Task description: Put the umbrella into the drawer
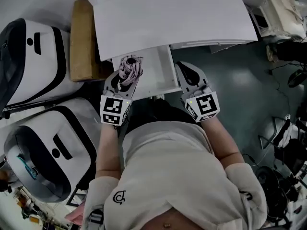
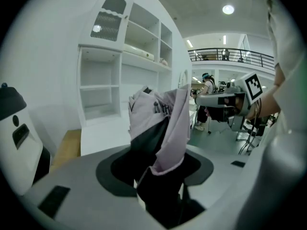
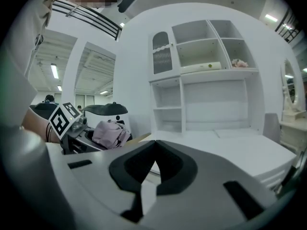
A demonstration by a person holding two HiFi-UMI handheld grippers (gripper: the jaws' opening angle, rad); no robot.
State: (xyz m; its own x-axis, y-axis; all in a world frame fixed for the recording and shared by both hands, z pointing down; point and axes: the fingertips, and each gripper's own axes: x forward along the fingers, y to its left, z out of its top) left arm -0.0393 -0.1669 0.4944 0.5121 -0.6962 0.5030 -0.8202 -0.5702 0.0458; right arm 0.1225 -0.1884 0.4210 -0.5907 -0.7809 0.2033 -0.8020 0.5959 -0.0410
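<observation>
The folded umbrella (image 1: 130, 68), lilac with black parts, sticks up between the jaws of my left gripper (image 1: 120, 83), which is shut on it. In the left gripper view the umbrella (image 2: 165, 123) fills the middle, bunched fabric rising out of the gripper (image 2: 160, 176). It hangs over the left end of the open white drawer (image 1: 160, 71) under the desk top. My right gripper (image 1: 191, 76) is beside the drawer's right end, with nothing in it. In the right gripper view its jaws (image 3: 152, 169) stand together, and the umbrella (image 3: 111, 133) shows at the left.
The white desk top (image 1: 177, 13) spans the back. A wooden box (image 1: 81, 40) stands left of the drawer. Two large white-and-black cases (image 1: 33, 61) (image 1: 48, 152) fill the left side. A white shelf unit (image 3: 206, 80) rises behind the desk. Grey floor (image 1: 240, 80) lies to the right.
</observation>
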